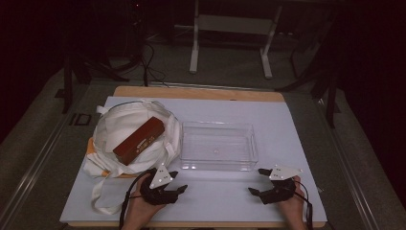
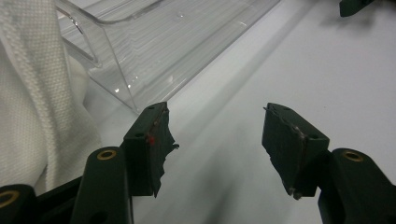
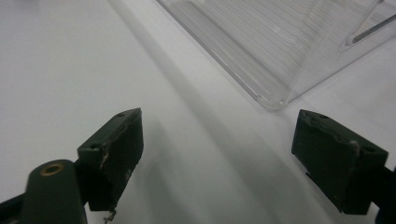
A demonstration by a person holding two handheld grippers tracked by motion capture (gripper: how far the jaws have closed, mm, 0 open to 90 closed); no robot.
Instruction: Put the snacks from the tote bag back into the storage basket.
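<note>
A white cloth bag lies open at the left of the table, and a long reddish-brown box rests slantwise in its mouth. To its right stands a clear plastic tray with nothing in it. My left gripper sits on the table just in front of the bag and the tray's near left corner, open, nothing between its jaws. My right gripper rests by the tray's near right corner, also open and holding nothing. The bag's weave and the tray wall show close in the left gripper view.
A white mat covers the wooden tabletop. Beyond the table are a white stand's legs and cables on a grey floor. The tray's corner lies just ahead of the right jaws.
</note>
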